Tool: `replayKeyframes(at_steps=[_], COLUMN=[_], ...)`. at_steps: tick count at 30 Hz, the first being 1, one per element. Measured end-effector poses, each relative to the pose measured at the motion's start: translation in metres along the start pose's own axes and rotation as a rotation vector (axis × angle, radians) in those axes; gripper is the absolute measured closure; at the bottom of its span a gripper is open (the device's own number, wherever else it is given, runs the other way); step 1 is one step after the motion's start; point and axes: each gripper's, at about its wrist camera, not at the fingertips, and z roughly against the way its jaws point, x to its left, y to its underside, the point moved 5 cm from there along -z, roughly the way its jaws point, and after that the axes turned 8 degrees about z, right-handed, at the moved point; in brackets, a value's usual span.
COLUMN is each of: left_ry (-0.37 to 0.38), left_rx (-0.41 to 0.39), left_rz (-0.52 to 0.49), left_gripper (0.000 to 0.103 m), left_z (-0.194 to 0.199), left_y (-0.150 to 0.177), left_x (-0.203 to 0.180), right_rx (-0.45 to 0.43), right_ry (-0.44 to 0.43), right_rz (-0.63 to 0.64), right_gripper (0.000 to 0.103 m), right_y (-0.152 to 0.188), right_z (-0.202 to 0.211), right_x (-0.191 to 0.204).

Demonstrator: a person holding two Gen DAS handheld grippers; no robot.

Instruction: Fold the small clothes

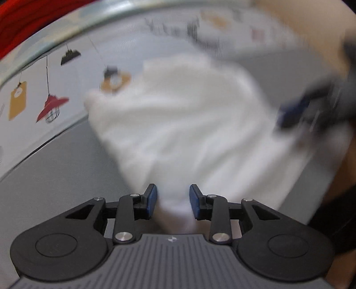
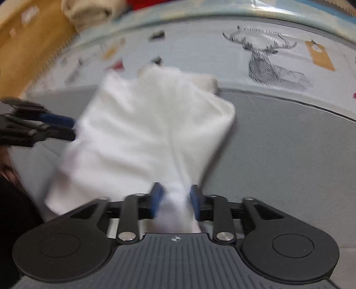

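Observation:
A white garment lies spread and rumpled on the grey surface, blurred by motion. My left gripper has a bunched fold of it filling the gap between its blue pads, and the cloth narrows into the jaws. At the right of that view the other gripper shows as a dark blur at the garment's edge. In the right wrist view the garment funnels into my right gripper, whose pads stand apart with loose cloth between them. The left gripper sits at the garment's left edge.
Beyond the grey surface runs a pale printed cloth with hanging lamps and a deer drawing. A beige folded cloth and a wooden surface are at the far left. Something red is beyond the edge.

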Motion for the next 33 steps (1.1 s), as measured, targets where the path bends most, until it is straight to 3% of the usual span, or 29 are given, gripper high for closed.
replayKeyframes(at_steps=[3,6,8,10,12,13,18,21,22,24,25,28,33], left_ry=[0.011,0.093,0.113,0.075,0.048,0.048,0.062,0.075,0.071,0.055,0.054,0.097,0.140], left_rx=[-0.044,-0.090,-0.046,0.001,-0.015,-0.015,-0.063,-0.102,-0.112,-0.123,-0.121,-0.089,-0.026], left_rz=[-0.011,0.024,-0.009,-0.089,-0.149,-0.133,0.007,0.157,0.210,0.321,0.367,0.495,0.587], left_gripper=[0.066,0.066,0.066,0.065,0.065,0.064,0.058,0.036,0.026,0.022,0.022,0.021,0.021], left_z=[0.011,0.024,0.018,0.008,0.009,0.011,0.022,0.026,0.027,0.023,0.023,0.010,-0.014], left_y=[0.000,0.002,0.008,0.020,0.024,0.022,0.010,-0.002,-0.006,-0.014,-0.016,-0.020,-0.022], left_x=[-0.002,-0.002,-0.009,-0.019,-0.024,-0.022,-0.004,0.016,0.023,0.037,0.043,0.058,0.068], right_rx=[-0.042,-0.050,0.023,0.122,0.159,0.156,0.021,-0.049,-0.062,-0.067,-0.063,-0.014,0.036], right_ry=[-0.010,-0.031,-0.010,0.049,0.065,0.067,0.019,-0.006,-0.002,0.035,0.044,0.050,0.036], right_rz=[-0.044,-0.036,0.001,0.071,0.111,0.113,0.007,-0.081,-0.109,-0.158,-0.173,-0.196,-0.234], right_gripper=[0.060,0.060,0.060,0.058,0.055,0.055,0.055,0.052,0.046,0.033,0.031,0.031,0.030], right_y=[-0.005,-0.004,0.004,0.017,0.023,0.021,0.001,-0.011,-0.014,-0.020,-0.021,-0.022,-0.025], right_z=[0.011,0.018,0.009,-0.002,-0.007,-0.005,0.017,0.028,0.028,0.021,0.017,-0.003,-0.029], right_x=[-0.002,0.004,0.008,0.015,0.021,0.022,0.012,0.002,-0.001,-0.008,-0.010,-0.016,-0.020])
